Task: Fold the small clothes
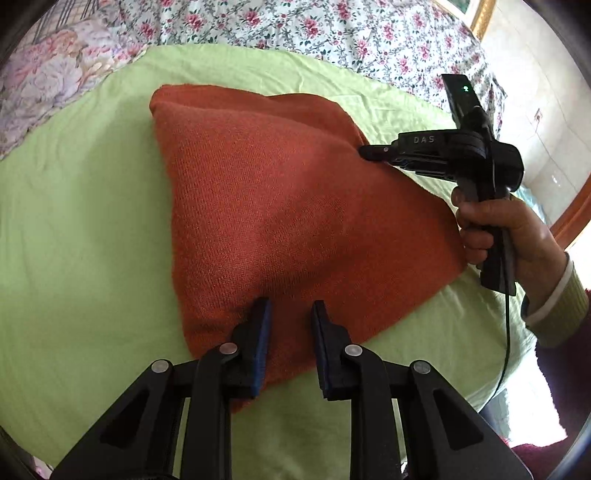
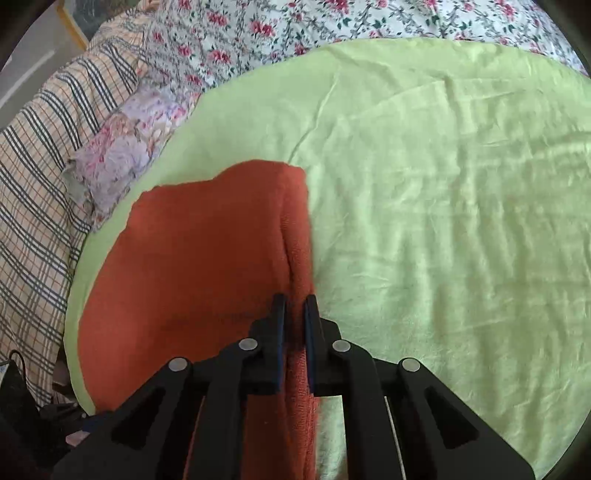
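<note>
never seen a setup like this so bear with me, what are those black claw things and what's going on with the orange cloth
Each black claw is a hand-held tool with two fingers, and a camera on it looks forward along them. One picture comes from the left tool, the other from the right tool. An orange knitted garment, partly folded, lies on a green sheet over a flowered bedspread. The left tool is open over the garment's near edge. The right tool, held in the person's hand, pinches the garment's side edge.
</note>
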A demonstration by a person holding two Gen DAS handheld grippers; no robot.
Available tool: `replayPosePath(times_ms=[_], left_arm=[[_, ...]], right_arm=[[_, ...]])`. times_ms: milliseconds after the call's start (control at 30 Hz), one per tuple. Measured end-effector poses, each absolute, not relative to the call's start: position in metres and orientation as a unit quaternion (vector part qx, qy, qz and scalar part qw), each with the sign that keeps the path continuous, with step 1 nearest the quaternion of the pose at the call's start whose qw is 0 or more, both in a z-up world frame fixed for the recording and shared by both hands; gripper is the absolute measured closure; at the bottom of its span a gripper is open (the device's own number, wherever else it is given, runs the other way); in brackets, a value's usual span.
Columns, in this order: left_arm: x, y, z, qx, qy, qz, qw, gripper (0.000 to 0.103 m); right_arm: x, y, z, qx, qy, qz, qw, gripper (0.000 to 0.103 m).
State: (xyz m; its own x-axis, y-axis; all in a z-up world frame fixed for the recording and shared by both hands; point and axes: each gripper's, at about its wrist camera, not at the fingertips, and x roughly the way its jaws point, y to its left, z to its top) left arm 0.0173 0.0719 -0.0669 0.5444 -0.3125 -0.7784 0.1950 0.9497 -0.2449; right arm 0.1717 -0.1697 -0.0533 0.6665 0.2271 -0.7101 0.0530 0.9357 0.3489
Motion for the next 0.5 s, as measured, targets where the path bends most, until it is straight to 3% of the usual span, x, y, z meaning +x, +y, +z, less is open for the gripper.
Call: replayPosePath(times_ms=[167,367,500], left_arm=[[0.018,0.084,-0.049,-0.092,0.456,-0.170,0.869,0.078],[0.034,0.107,-0.016,-0.129,0.405,-0.159,0.891,0.070],[0.060,0.118,-0.014,-0.141,0.396,-0.138,0.897,0.070]], right_arm=[[0.159,-0.173,-0.037,0.189,0.400,0.041,0.896,0.085],[0.122,-0.161,-0.002,0.202,0.356,0.059,0.910,0.085],[0.112,-0.137,-0.007,0.191,0.375,0.096,0.902,0.085]])
